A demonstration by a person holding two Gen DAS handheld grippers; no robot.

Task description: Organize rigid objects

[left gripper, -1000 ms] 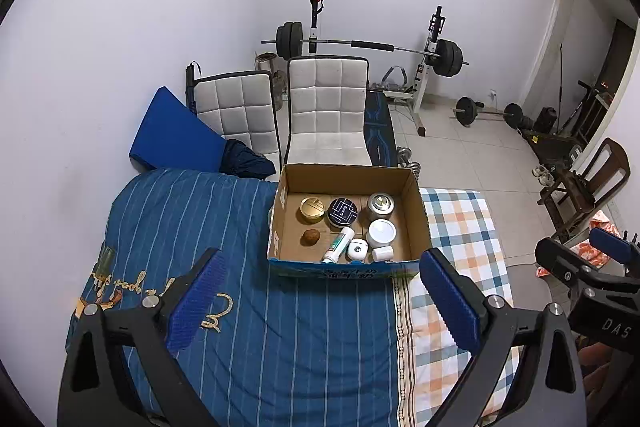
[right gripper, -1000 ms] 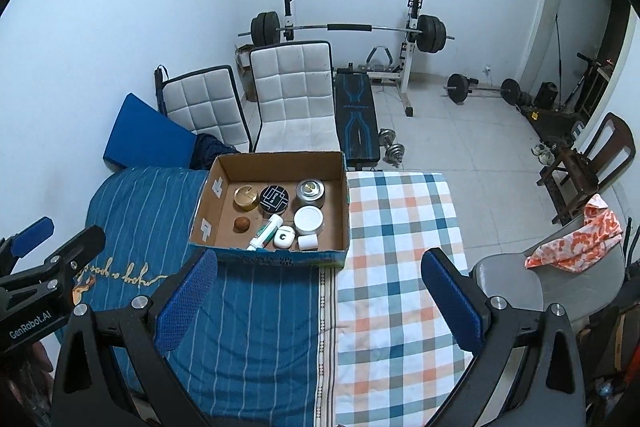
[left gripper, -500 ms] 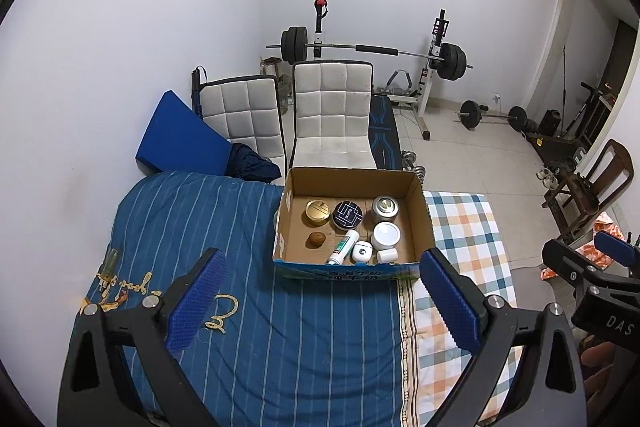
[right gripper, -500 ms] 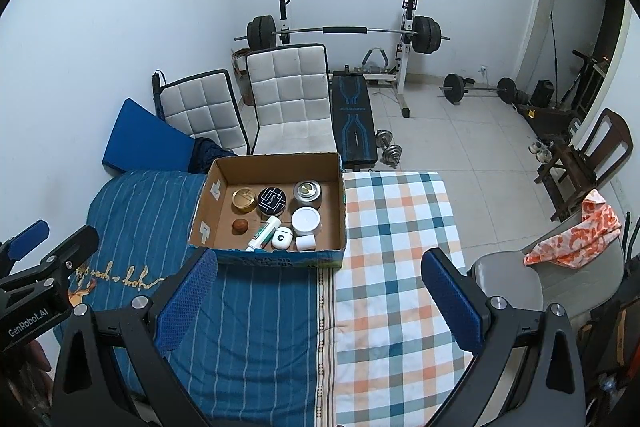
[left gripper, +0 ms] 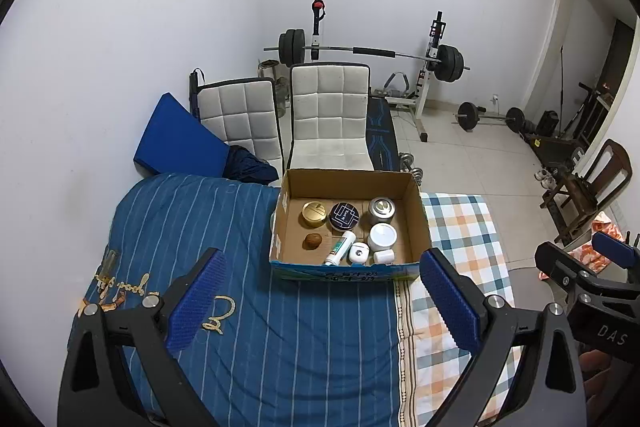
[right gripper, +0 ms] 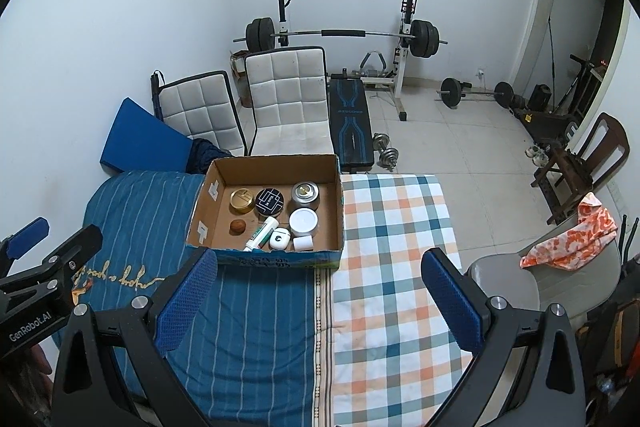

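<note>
I find both tools idle above the bed. The left tool (left gripper: pixel 322 297) stands with its jaws spread wide and nothing between them; the right tool (right gripper: pixel 316 297) is the same, wide apart and empty. Neither is near the work.

The cardboard box (right gripper: pixel 338 227) sits on the bed where the blue striped cover (left gripper: pixel 224 227) meets the checked cover (right gripper: pixel 392 227), its flaps standing up. All the task's objects lie inside it:
- back row: gold tin (right gripper: pixel 241 200), dark round tin (right gripper: pixel 270 201), silver canister (right gripper: pixel 305 195);
- front row: small brown ball (right gripper: pixel 237 226), white tube (right gripper: pixel 262 233) lying at a slant, white earbud case (right gripper: pixel 279 238), white jar (right gripper: pixel 303 221), small white cube (right gripper: pixel 303 243).

I judge the tins, canister and jar to be stiff and light, with smooth rounded walls that may slip; each is best taken across its width, from above. The tube should be gripped across its middle. The ball may roll, and the earbud case is glossy, so a centred grip is advised. The front items lie close together, touching or nearly so, leaving little room for a finger between them.
</note>
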